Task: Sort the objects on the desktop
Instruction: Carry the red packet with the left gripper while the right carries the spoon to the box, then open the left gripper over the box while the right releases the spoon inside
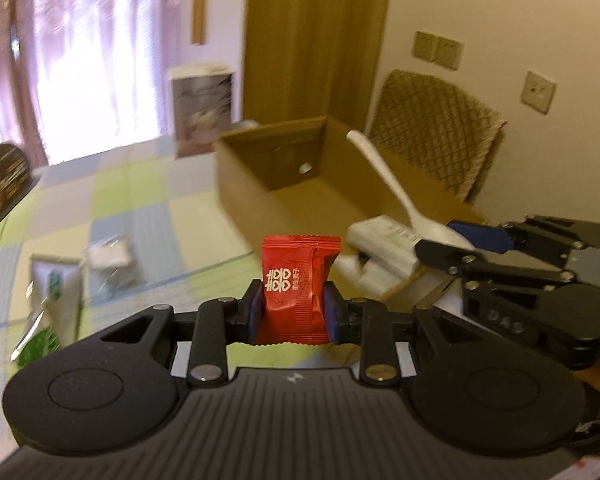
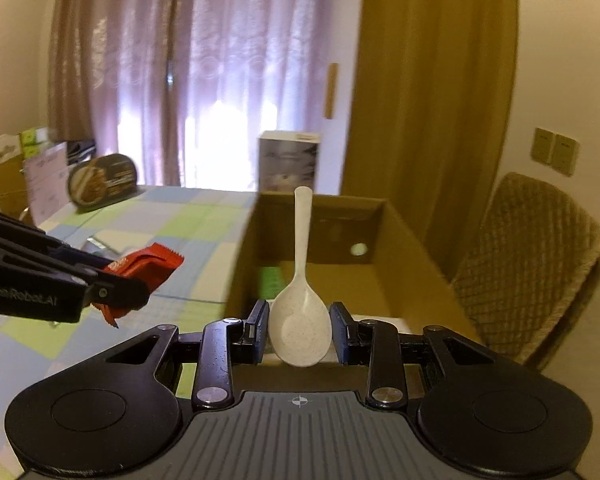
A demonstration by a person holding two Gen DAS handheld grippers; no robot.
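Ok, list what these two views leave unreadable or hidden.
- Box floor: right wrist view, the spoon and the near wall cover much of it; the green item inside is blurred.
- White packs: left wrist view, motion blur; print unreadable.
- Green-and-white pouch: left wrist view, blurred.
- Red packet: small print too small.

Cardboard box (image 1: 284,168) on table (image 1: 148,200); chair (image 1: 436,136) right of box; carton (image 1: 202,110) behind.

Sheer curtains (image 2: 204,80) over a bright window, far left. Tan drape (image 2: 432,80) to their right. Cream wall with switch plates (image 1: 438,50). Quilted chair (image 2: 528,264), right. Checked tablecloth (image 1: 112,196), green/blue.
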